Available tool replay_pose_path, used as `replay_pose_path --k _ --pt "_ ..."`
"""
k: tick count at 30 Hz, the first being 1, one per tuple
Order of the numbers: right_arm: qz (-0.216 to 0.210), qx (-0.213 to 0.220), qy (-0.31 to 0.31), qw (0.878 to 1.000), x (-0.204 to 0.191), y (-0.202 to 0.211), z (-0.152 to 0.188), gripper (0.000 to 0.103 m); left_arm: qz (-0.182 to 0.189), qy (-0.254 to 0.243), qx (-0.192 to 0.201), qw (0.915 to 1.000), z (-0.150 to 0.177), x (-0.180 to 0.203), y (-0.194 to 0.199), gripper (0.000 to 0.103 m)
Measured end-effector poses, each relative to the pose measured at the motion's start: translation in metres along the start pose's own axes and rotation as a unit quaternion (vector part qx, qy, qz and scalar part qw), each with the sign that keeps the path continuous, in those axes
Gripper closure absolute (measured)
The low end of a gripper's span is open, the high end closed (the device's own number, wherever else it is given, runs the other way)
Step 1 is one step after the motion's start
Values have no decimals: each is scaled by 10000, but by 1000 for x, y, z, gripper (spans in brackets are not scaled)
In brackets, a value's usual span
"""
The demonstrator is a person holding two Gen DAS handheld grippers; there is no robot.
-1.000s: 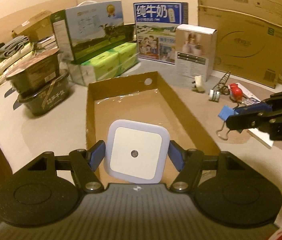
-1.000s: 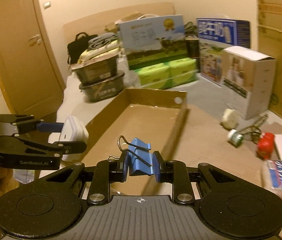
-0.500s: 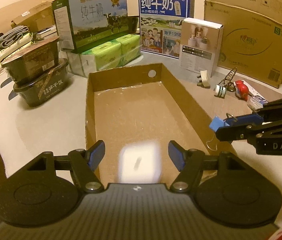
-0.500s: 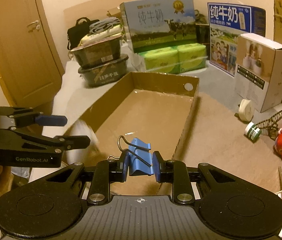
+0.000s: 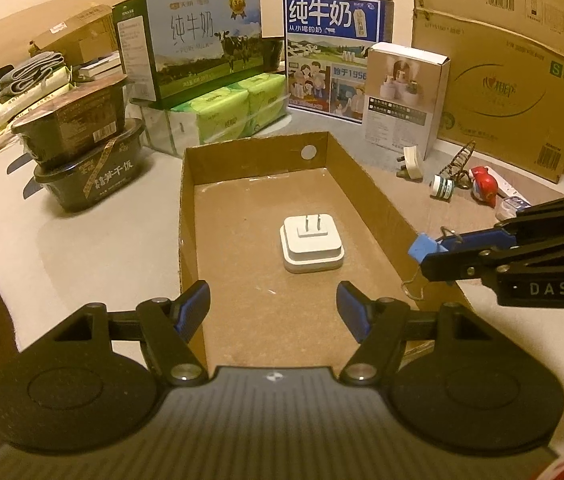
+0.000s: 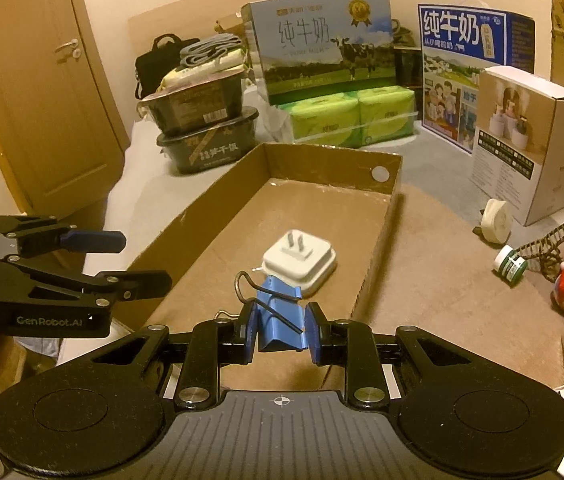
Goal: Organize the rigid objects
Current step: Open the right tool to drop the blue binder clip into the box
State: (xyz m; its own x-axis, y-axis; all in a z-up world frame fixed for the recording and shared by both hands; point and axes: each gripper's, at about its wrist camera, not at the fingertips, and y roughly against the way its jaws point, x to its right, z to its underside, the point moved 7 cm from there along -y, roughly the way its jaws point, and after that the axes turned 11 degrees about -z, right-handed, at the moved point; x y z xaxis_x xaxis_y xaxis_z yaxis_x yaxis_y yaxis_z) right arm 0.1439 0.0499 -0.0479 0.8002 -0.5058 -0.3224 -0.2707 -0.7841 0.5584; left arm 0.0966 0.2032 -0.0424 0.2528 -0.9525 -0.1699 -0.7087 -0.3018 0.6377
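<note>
Box of cardboard now holds the white plug, prongs up, which my left tongs gripped a second ago; they hang wide and empty, so that item is stowed. My right tongs clamp the blue clip; only their view shows the door.

The tray is plain brown cardboard, and the plug in it is white with 2 grey prongs. Near right, the clip is blue with dark wire arms. Far right sit a red figure and a green-banded white jar. Far back, the milk box shows a black-and-white cow on green.
</note>
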Motion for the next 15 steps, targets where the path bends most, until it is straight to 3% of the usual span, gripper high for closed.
replay_pose_path --k 3,5,6,7,15 --pt "-78 50 4 10000 0 -1 -1 76 -19 -4 -11 10000 0 -1 0 36" --pt "7 70 13 10000 2 0 0 63 -26 4 -15 10000 1 -1 1 36" --pt "41 110 2 9999 3 2 2 51 -29 13 -15 10000 2 -1 2 36" --pt "61 141 -26 9999 5 4 3 48 -28 19 -16 10000 2 0 2 36" --pt "242 253 -226 9991 15 31 18 48 16 63 17 10000 6 11 11 36"
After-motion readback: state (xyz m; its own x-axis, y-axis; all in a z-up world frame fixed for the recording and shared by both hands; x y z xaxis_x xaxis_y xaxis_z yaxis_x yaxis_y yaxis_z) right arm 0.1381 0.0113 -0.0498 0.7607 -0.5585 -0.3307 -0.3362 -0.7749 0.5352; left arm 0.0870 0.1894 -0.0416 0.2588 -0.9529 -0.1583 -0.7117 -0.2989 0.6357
